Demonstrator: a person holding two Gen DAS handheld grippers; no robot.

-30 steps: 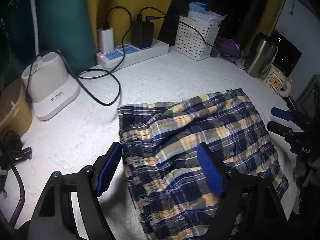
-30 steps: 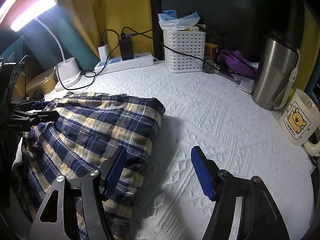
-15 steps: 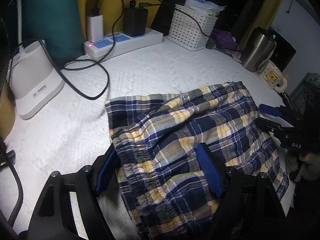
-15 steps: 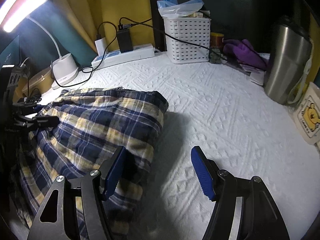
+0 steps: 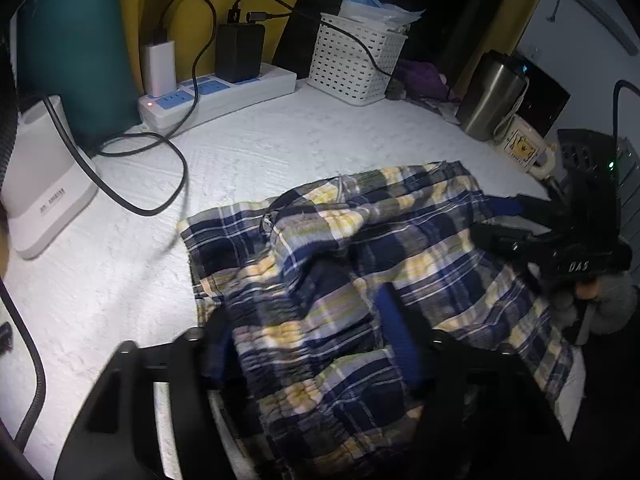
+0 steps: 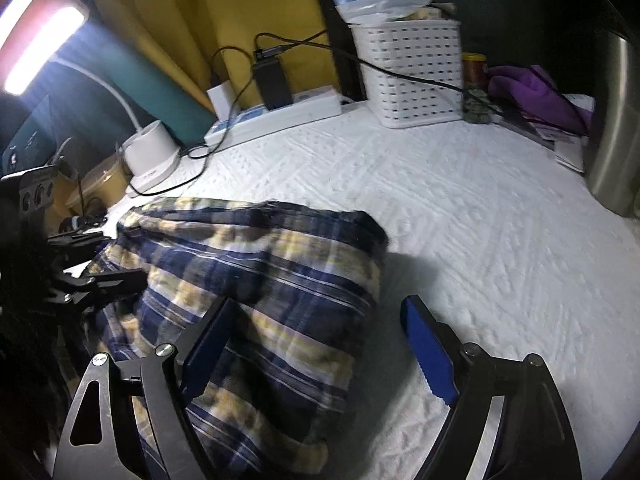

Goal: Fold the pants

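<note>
2 grippers sit low over the plaid pants: left gripper spread around bunched waistband fabric (not clamped), right gripper wide apart straddling the edge.

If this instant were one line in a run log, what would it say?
task: fold pants | left gripper: open, straddling bunched plaid pants | right gripper: open, at pants' edge | surface: white cloth

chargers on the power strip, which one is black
The black charger is the larger block nearer the white basket. The other, the white charger, is slimmer and sits toward the strip's end with the red light.
</note>
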